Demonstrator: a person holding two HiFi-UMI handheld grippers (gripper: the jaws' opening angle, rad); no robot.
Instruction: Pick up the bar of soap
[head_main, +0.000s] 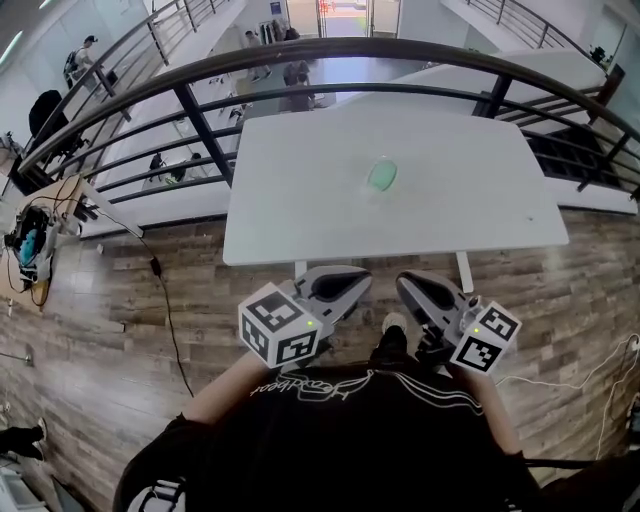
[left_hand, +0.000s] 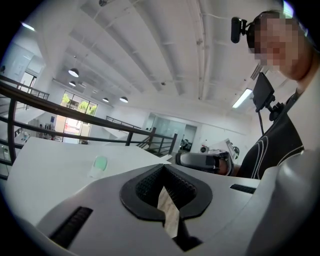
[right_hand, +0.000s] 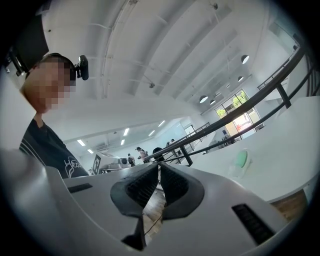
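Bar of soap (head_main: 382, 176): small rounded oval, pale mint green, faintly translucent. In the gripper views it seems to sit on a whitish base or wrapper; cannot tell which. It lies alone at about the middle of the white table (head_main: 300, 200), nothing touching it.

Left gripper (head_main: 352, 281): held just short of the table's near edge, above the wood floor (head_main: 120, 330). Jaws clenched together, nothing between them.

Right gripper (head_main: 405, 284): just beside the left one, also off the table's near edge. Jaws pressed together at the tips, empty.

Both grippers are well apart from the soap.
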